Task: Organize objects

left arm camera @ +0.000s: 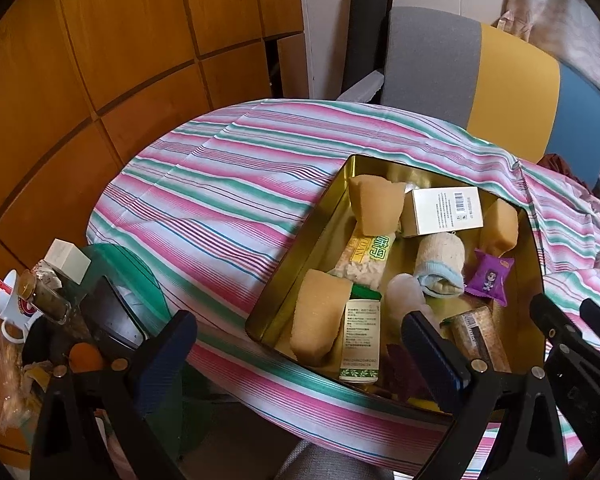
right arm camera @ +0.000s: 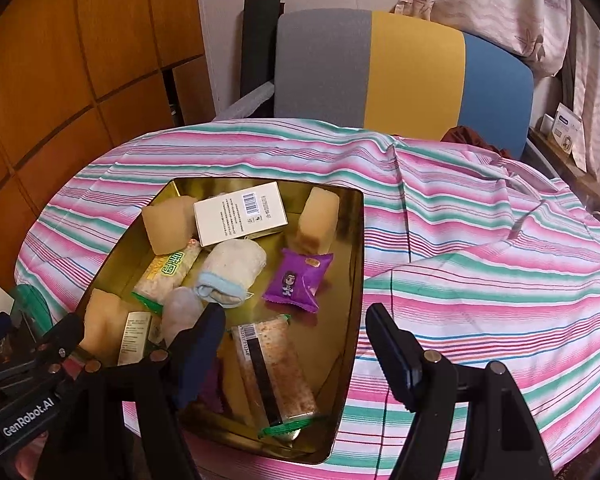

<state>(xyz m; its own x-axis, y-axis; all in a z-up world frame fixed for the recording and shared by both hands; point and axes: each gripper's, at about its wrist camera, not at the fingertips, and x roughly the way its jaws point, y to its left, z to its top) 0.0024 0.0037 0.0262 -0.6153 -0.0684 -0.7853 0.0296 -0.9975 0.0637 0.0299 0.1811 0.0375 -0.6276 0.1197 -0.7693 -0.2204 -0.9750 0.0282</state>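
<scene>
A gold tin (left arm camera: 292, 264) (right arm camera: 360, 260) sits on the striped tablecloth (left arm camera: 220, 184). In it lie a white box (right arm camera: 240, 212), yellow sponges (right arm camera: 168, 224), a rolled cloth (right arm camera: 228, 272), a purple snack packet (right arm camera: 298, 280), a rice-cracker pack (right arm camera: 168, 276), a green-and-white carton (left arm camera: 360, 340) and a long snack bar (right arm camera: 272, 376). My right gripper (right arm camera: 298, 340) hovers open over the snack bar at the tin's near end, with nothing pressed between its pads. My left gripper (left arm camera: 300, 344) stands open above the tin's near left corner, holding nothing.
A grey, yellow and blue chair (right arm camera: 412, 68) stands behind the table, and wooden cupboard panels (left arm camera: 100, 60) lie to the left. Left of the table is clutter: a mug (left arm camera: 8, 304), a jar (left arm camera: 44, 296) and a small white box (left arm camera: 68, 266). The cloth is rumpled on the right (right arm camera: 480, 280).
</scene>
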